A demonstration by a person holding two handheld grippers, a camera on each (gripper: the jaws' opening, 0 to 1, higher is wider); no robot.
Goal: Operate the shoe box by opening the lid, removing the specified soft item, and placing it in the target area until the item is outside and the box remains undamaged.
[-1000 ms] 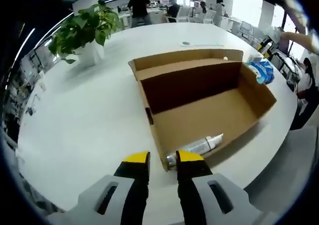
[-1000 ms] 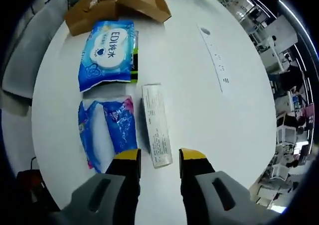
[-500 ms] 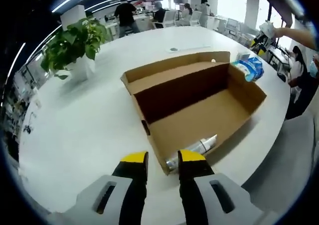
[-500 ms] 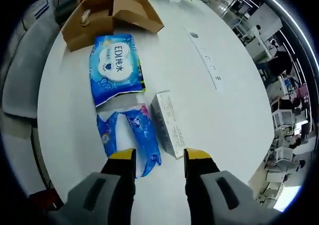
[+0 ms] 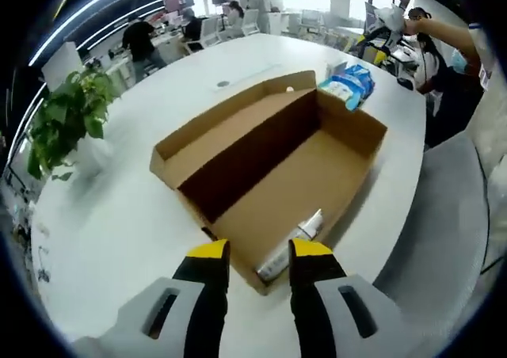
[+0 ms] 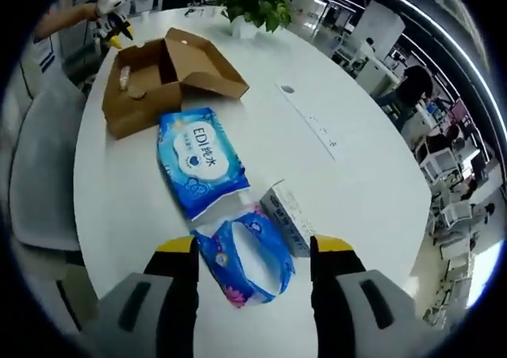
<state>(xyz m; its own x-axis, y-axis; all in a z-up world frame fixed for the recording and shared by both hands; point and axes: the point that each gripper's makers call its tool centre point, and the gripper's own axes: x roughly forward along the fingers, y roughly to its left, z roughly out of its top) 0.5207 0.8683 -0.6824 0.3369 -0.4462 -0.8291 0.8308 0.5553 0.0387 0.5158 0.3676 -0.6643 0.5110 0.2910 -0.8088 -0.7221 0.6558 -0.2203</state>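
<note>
Your left tool (image 5: 257,251) is open and holds nothing, just above the open shoe box (image 5: 269,168); its near wall hides part of a silver tube (image 5: 291,243). Your right tool (image 6: 253,247) is open over a blue soft pack (image 6: 244,255) on the tabletop (image 6: 333,176).

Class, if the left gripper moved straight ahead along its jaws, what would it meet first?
Probably the near end of the open cardboard box, with the silver tube lying just inside it. The left gripper is open; depth is hard to judge.

The box wall (image 5: 238,269) hides the tube's (image 5: 291,243) near end.
</note>
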